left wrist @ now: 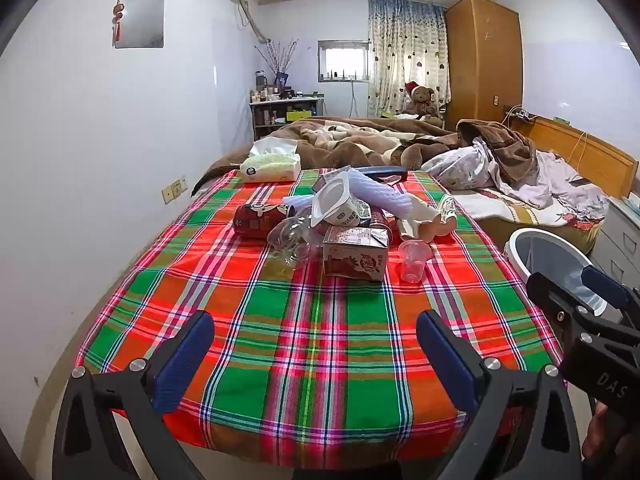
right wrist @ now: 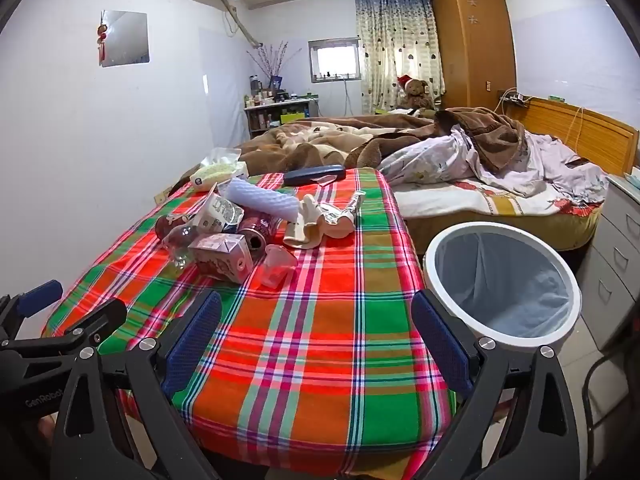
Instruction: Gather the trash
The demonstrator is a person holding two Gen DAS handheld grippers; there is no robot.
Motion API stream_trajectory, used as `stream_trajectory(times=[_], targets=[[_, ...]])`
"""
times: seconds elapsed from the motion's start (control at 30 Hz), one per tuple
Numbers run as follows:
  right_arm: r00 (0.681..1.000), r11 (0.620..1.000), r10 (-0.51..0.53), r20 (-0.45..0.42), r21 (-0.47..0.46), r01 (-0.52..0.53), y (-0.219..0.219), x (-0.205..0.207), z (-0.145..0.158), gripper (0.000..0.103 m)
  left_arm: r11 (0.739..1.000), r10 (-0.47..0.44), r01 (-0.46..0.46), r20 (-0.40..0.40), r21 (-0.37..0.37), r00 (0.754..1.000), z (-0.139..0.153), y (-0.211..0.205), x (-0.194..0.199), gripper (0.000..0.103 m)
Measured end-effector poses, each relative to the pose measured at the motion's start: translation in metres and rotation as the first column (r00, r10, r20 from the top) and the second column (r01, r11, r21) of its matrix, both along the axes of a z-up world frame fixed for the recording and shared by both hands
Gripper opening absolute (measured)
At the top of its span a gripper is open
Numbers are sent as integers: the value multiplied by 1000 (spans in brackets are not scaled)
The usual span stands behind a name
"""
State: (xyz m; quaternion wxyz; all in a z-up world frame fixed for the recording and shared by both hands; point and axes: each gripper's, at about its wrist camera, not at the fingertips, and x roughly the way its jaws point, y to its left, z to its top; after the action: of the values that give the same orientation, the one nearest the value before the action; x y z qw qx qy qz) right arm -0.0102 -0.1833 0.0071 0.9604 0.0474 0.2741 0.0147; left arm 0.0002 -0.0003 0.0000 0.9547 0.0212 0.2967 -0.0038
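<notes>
Both claws stood wide apart and empty over the near edge of the plaid-covered table (left wrist: 304,344): the left claw (left wrist: 316,356) and the right claw (right wrist: 316,344). The trash lay heaped toward the far half of the cloth: one milk carton (left wrist: 356,256), one clear pink plastic cup (left wrist: 412,260), one crushed clear bottle (left wrist: 290,240), one white yogurt tub (left wrist: 336,204), one white foam sleeve (left wrist: 380,196), and what looked like two red cans (right wrist: 258,226), though the pile partly hid them. One tissue pack (left wrist: 272,164) sat at the far left corner. One white bin (right wrist: 504,284) with a liner stood on the floor just beside the table's right side.
</notes>
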Motion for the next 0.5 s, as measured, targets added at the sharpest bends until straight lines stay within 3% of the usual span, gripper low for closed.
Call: stream_trajectory(times=[0.5], targets=[[1000, 1000, 4, 9, 1, -4, 1, -4, 3, 98, 1000, 6, -6, 2, -9, 1000, 2, 1, -3, 102]])
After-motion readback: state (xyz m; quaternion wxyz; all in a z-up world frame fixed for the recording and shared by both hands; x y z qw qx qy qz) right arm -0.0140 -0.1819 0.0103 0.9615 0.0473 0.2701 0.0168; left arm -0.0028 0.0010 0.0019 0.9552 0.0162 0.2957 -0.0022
